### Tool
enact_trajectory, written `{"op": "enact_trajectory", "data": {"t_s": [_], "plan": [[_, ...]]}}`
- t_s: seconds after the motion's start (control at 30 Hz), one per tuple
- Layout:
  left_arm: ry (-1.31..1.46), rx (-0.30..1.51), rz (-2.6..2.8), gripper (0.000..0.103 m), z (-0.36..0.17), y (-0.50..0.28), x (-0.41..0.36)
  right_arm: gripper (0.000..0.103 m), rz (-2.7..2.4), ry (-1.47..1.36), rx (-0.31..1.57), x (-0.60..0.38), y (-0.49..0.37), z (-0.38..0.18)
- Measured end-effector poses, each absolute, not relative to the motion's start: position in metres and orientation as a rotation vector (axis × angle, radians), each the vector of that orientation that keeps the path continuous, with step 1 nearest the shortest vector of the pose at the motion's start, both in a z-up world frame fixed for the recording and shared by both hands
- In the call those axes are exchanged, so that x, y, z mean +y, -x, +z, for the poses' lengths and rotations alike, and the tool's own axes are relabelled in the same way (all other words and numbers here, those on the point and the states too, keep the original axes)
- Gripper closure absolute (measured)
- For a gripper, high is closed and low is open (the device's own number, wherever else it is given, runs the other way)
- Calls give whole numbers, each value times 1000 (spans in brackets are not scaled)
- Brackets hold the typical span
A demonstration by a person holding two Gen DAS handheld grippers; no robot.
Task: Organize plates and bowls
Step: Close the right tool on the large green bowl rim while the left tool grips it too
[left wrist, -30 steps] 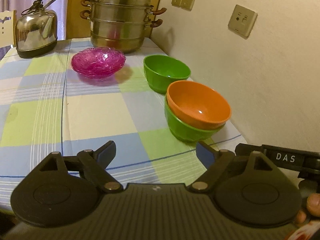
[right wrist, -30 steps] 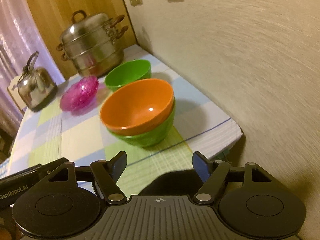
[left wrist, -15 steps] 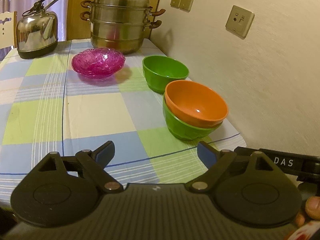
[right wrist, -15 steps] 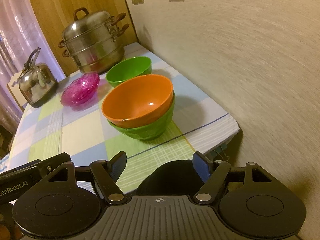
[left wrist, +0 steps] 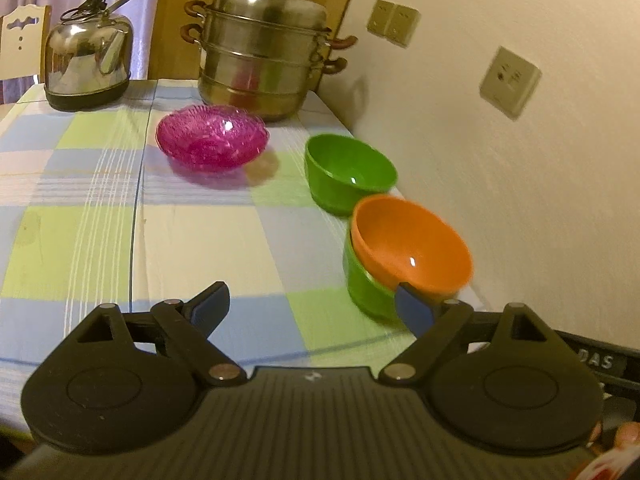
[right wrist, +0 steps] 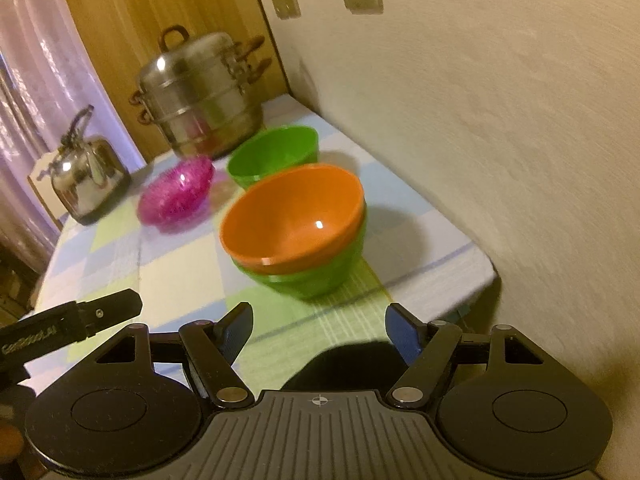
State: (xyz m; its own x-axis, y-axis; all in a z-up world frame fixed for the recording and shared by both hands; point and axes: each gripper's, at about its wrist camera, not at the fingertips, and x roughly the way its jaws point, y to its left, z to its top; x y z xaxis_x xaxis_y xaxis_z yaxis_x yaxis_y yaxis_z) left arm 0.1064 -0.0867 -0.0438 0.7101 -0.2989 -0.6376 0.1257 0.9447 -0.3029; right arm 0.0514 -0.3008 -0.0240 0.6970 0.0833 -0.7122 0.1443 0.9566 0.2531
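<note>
Since a second ago we have swung our left gripper (left wrist: 312,302) leftward; the orange bowl (left wrist: 412,246) now sits by its right finger. That bowl sits mouth-up, nested in a green bowl (right wrist: 320,276) near the table's (left wrist: 80,240) wall-side edge. Both grippers, the right gripper (right wrist: 318,328) included, gape empty.

Left claw (left wrist: 314,304) now farther left, perhaps slightly rolled; stacked orange bowl (left wrist: 412,244) beside its right fingertip.

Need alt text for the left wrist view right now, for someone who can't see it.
Open left claw over a checked tablecloth, holding nothing. Ahead right, an orange bowl nests in a green bowl; a second green bowl, pink glass dish, steamer pot and kettle stand beyond.
</note>
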Motion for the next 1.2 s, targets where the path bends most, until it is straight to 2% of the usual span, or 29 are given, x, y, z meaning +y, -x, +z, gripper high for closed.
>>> {"op": "enact_trajectory", "data": {"t_s": [0.4,0.67,0.77,0.87,0.97,1.1,1.2], "plan": [[265,730,-255,15,-27,-194,-89,30,9,-283,723,-324,-130,11],[251,756,-255,16,-40,-268,-95,30,28,-263,759,-335,-207,2],[247,770,-263,19,-49,-295,-99,31,35,-281,802,-341,-237,-9],[230,792,-269,30,-60,-320,-105,31,40,-298,841,-343,-268,-20],[225,817,-282,32,-73,-343,-110,32,34,-287,871,-342,-296,-32],[259,849,-284,36,-89,-368,-113,42,35,-278,925,-342,-331,-49],[263,868,-289,45,-99,-384,-116,49,35,-268,969,-340,-355,-61]]}}
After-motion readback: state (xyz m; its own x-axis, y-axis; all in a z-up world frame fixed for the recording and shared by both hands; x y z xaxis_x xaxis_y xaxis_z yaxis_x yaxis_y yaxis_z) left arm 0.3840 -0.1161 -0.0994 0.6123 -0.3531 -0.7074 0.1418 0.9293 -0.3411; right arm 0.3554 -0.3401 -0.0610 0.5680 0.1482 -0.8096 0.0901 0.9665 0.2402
